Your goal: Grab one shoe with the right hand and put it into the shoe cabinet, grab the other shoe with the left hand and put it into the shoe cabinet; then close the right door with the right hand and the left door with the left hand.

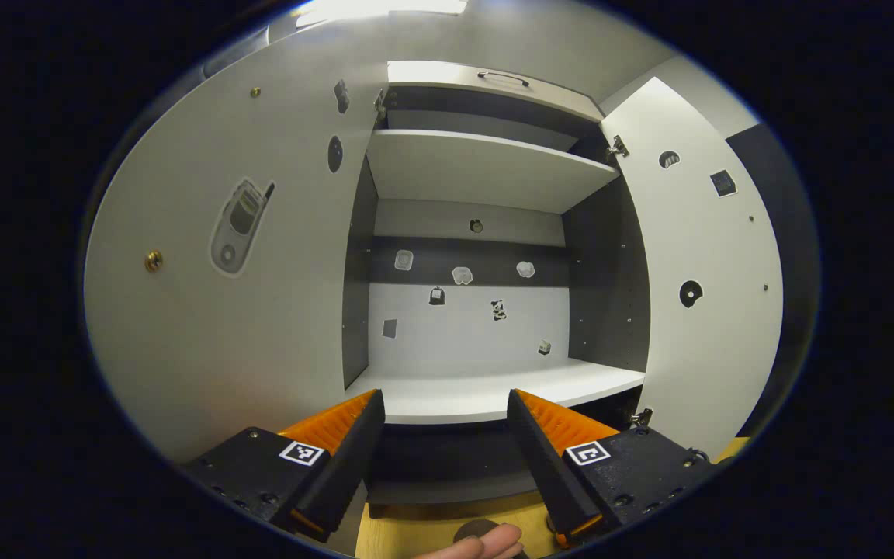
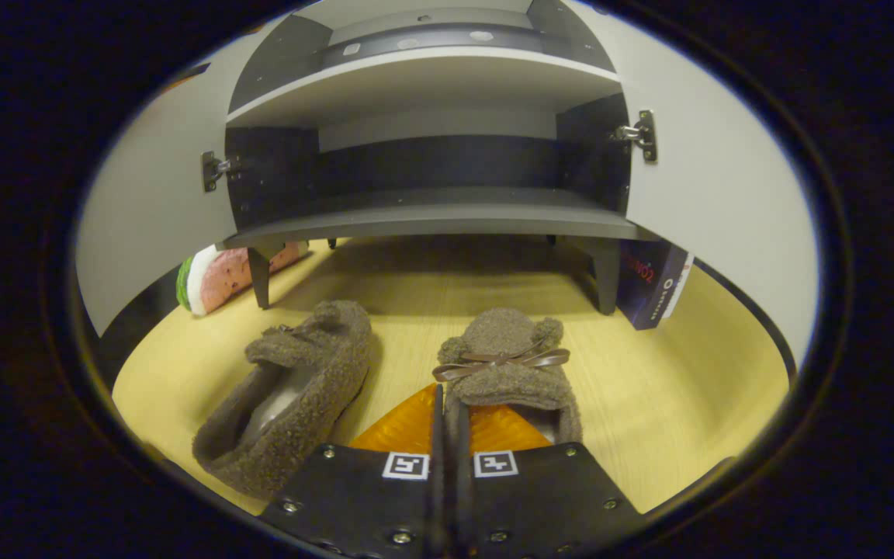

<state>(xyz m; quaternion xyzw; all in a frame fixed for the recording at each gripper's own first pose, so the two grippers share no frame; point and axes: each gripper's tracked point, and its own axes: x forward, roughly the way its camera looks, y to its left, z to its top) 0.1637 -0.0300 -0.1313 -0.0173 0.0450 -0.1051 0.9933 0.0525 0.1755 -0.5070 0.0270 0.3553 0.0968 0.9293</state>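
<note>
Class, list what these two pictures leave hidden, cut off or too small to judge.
- Right gripper: fingers together over the bow-trimmed fuzzy brown slipper; whether they pinch its rim is hidden, right gripper view.
- Small stickers on the cabinet's back panel: too small, left gripper view.
- Hand: cut off below.

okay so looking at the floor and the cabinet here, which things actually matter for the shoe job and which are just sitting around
Part of the job: shoe with the bow; the other shoe to its left; shoe cabinet; its left door and right door, both open.

Just lying about: watermelon-slice item by the cabinet leg; dark box leaning at the other side.
</note>
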